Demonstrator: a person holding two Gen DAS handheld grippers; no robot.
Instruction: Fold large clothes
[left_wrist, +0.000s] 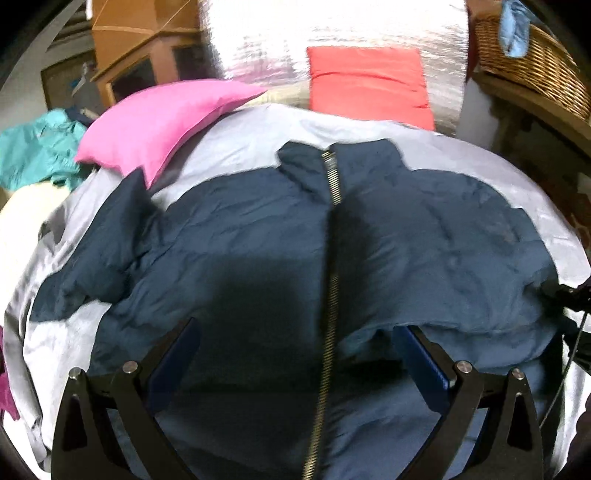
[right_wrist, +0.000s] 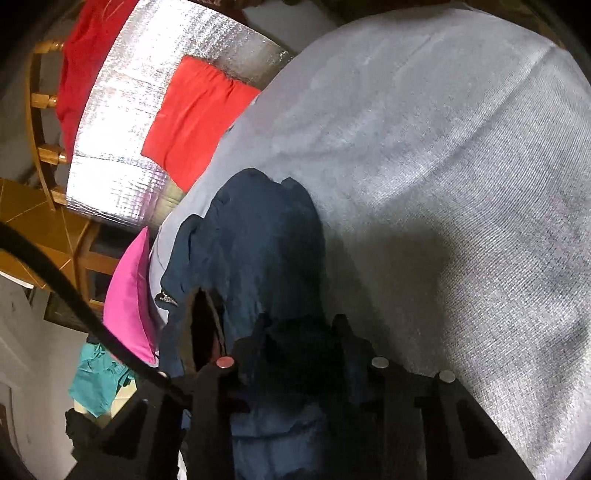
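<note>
A navy zip-up jacket (left_wrist: 240, 229) lies spread front-up on a grey bedsheet (left_wrist: 236, 147), its brass zipper (left_wrist: 332, 258) running down the middle. My left gripper (left_wrist: 295, 354) hovers over the jacket's lower front, open, its blue pads (left_wrist: 177, 354) wide apart on either side of the zipper with nothing pinched. In the right wrist view a bunched part of the jacket (right_wrist: 258, 236) rises from the sheet (right_wrist: 443, 147) into my right gripper (right_wrist: 301, 332). Its dark fingers stand close together with navy fabric pressed between them.
A pink pillow (left_wrist: 159, 122) and a red cushion (left_wrist: 369, 81) lie at the far end of the bed against a silver foil mat (left_wrist: 332, 33). A teal garment (left_wrist: 37, 147) sits far left, a wicker basket (left_wrist: 535, 66) upper right. A black cable (right_wrist: 55, 266) crosses the right view.
</note>
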